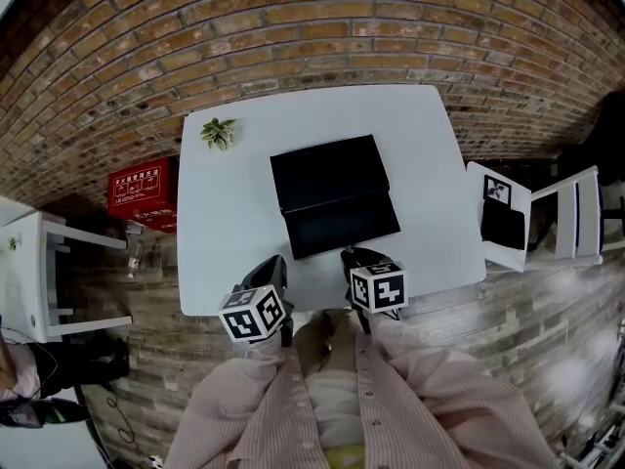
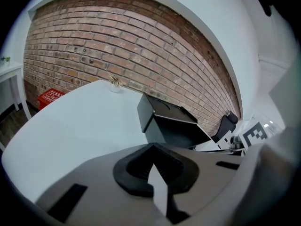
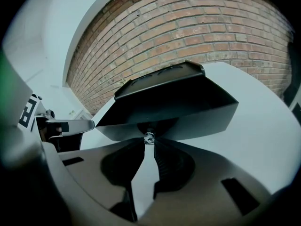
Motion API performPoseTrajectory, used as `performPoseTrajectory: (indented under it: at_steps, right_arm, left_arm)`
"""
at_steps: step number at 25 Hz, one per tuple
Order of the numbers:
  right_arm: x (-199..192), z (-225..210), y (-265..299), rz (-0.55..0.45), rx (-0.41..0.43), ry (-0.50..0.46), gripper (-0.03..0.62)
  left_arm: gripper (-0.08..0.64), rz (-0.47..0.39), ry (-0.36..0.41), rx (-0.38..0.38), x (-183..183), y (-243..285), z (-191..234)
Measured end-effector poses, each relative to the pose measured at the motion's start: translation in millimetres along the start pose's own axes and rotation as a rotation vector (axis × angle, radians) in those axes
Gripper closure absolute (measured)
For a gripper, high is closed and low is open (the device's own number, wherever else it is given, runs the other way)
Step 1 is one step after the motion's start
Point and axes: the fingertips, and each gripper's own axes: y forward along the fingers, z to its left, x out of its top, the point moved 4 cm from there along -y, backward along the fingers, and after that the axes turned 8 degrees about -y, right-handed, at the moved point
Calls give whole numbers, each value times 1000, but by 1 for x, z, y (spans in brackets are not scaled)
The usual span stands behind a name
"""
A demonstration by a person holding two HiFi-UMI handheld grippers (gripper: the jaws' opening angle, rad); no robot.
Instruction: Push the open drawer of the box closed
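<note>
Gripping the drawer's [image 3: 197,119] small silvery knob [image 3: 149,137] with the right tongs [image 3: 149,142]

The tips of the right tongs pinch the knob on the drawer front. The left tongs [image 2: 151,149] are clenched on nothing, near the drawer's front-left corner. The black box [image 1: 327,172] sits mid-desk [image 1: 225,223], its 1 drawer pulled out toward the person.

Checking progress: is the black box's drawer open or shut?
Open: the drawer juts from the box toward the person; the right gripper grips its knob.
</note>
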Motion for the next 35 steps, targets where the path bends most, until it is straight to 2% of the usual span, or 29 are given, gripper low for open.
performPoseTrajectory:
  at_steps: [35]
  right_arm:
    - [47, -15, 38, -6, 28, -15, 526]
  left_arm:
    - [565, -45, -23, 23, 42, 27, 12]
